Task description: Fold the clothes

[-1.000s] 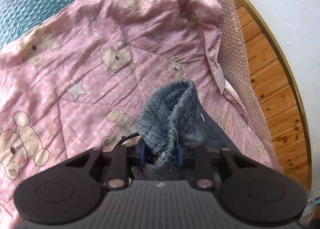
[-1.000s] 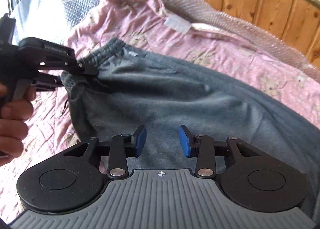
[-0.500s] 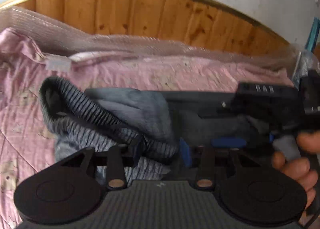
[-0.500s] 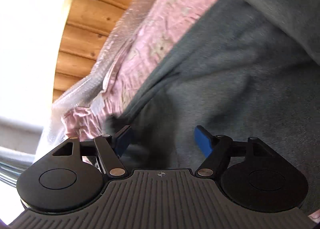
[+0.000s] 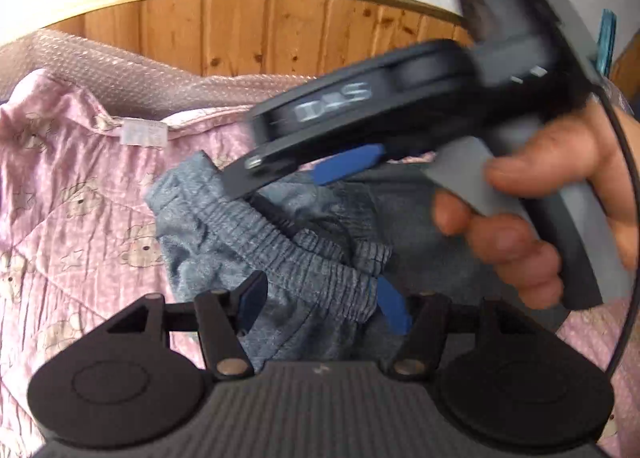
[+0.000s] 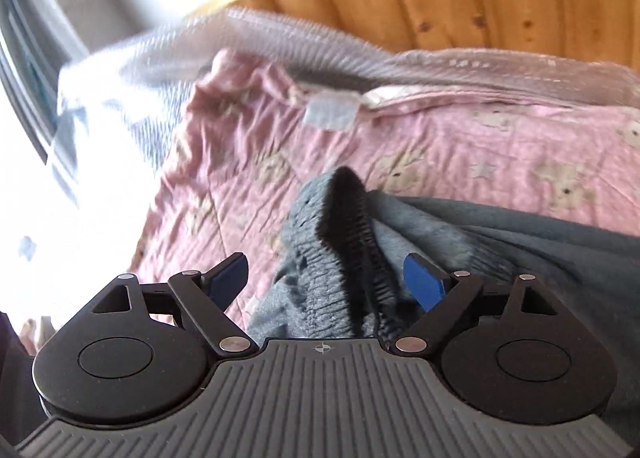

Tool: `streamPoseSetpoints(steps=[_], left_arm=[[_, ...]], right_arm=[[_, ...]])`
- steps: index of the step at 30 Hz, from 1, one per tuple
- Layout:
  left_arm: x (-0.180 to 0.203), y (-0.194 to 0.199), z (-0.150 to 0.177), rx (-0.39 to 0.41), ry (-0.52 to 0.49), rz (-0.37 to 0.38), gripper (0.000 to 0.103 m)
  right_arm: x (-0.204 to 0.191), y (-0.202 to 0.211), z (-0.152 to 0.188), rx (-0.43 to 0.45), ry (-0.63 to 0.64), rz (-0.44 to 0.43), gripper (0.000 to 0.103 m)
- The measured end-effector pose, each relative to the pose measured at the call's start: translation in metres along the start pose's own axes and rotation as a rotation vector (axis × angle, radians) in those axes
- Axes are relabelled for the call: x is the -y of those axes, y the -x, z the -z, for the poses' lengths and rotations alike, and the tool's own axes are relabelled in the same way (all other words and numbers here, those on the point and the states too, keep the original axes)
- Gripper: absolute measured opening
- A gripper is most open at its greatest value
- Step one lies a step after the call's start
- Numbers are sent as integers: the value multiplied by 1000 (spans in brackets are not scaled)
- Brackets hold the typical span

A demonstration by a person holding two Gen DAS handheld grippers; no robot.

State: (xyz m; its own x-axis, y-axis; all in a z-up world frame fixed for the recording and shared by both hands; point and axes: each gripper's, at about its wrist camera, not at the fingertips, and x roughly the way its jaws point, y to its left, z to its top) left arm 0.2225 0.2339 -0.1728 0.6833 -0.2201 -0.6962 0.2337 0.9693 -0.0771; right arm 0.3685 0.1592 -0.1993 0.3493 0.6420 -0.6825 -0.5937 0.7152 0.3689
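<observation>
Grey sweatpants lie bunched on a pink teddy-bear quilt, their ribbed elastic waistband crumpled. My left gripper is open, its blue pads either side of the waistband. My right gripper is open too, with the raised waistband standing between its pads; the dark pant body runs off to the right. In the left wrist view the right gripper comes in from the upper right, blurred, held by a hand, its tips over the waistband.
Bubble wrap lines the quilt's far edge against a wooden panelled wall. A white label is sewn on the quilt's edge, also in the right wrist view. Bright window light lies at the left.
My left gripper has let go of the waistband and stands open around it. My right gripper has swung from the pant body over to the waistband, opening wider.
</observation>
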Motion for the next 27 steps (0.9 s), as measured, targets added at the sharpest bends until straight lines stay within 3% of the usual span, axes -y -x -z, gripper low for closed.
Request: streamPoseSetpoints(steps=[3,5,8,9,10,13,15,18,21,22,23,26,27], left_arm=[[1,-11,6,-34,-4,4,61],[-2,-7,10,-34,15,14,61],[-13,9,12,-7,63,42,61],[-17,17,12,10,80,56,61],[-23,25,10,34,100,76,61],[-38,41,-1,91,150,134,62],[-42,29,-7,77,164,135,65],[-49,9,-16,51,189,132,65],[-69,-16,-10,-26,321,96,64],[-78,-21,-5,-47,379,101,65],[-85,-26,-1,-66,431,111,65],[-97,-41,10,-115,518,181,65],[-95,-44,12,-125,510,174,65]], right_arm=[[-5,-50,-3,-153,106,80,82],[-8,-58,7,-206,137,102,50],[-3,-36,13,-157,106,94,27],[-1,-20,13,-119,87,94,14],[4,-5,15,-88,32,84,9],[23,34,28,-25,-151,64,9],[45,53,45,-26,-292,66,9],[83,44,81,-80,-460,79,11],[100,48,95,-52,-552,24,14],[100,51,95,-48,-556,18,23],[95,58,94,-42,-527,23,43],[82,75,81,38,-418,147,86],[84,69,79,22,-420,126,87]])
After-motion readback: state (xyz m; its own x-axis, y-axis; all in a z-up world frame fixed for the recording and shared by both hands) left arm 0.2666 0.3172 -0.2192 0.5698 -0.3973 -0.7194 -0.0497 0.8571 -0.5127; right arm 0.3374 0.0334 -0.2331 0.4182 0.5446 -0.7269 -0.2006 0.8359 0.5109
